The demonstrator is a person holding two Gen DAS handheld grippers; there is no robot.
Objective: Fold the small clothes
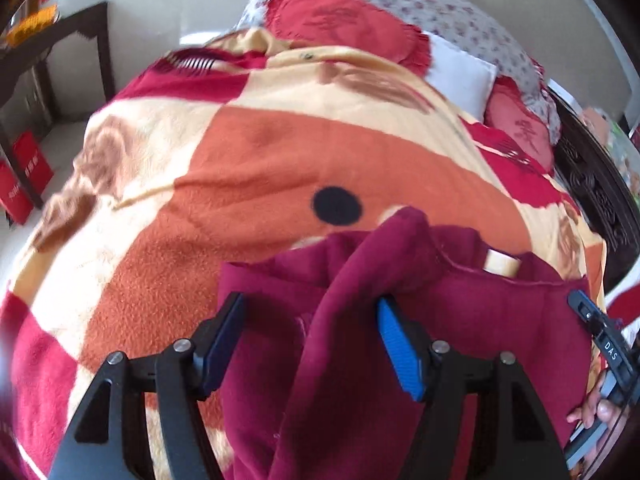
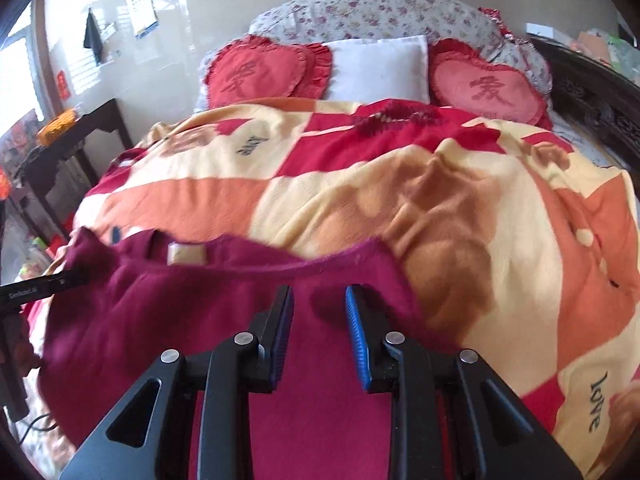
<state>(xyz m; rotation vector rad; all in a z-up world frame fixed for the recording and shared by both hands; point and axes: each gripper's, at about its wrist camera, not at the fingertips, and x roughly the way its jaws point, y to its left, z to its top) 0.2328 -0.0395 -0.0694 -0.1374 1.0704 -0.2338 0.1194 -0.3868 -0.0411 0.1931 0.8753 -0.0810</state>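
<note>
Fleecy maroon garment (image 2: 192, 312) lies crosswise on the plush blanket (image 2: 460, 208), collar label facing the pillows. Left gripper (image 1: 312, 320) gapes around a raised fold; right gripper (image 2: 318, 316) stands slightly apart, gripping nothing.

Home bedroom: blanket-covered bed (image 2: 360, 184), heart pillows (image 2: 488, 86).

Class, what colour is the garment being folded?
Dark maroon garment, clearest in the right wrist view.

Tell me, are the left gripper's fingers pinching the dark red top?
Apart. The left wrist view shows the left gripper standing wide, with a fold of the top loose between its fingers, clear of both pads.
</note>
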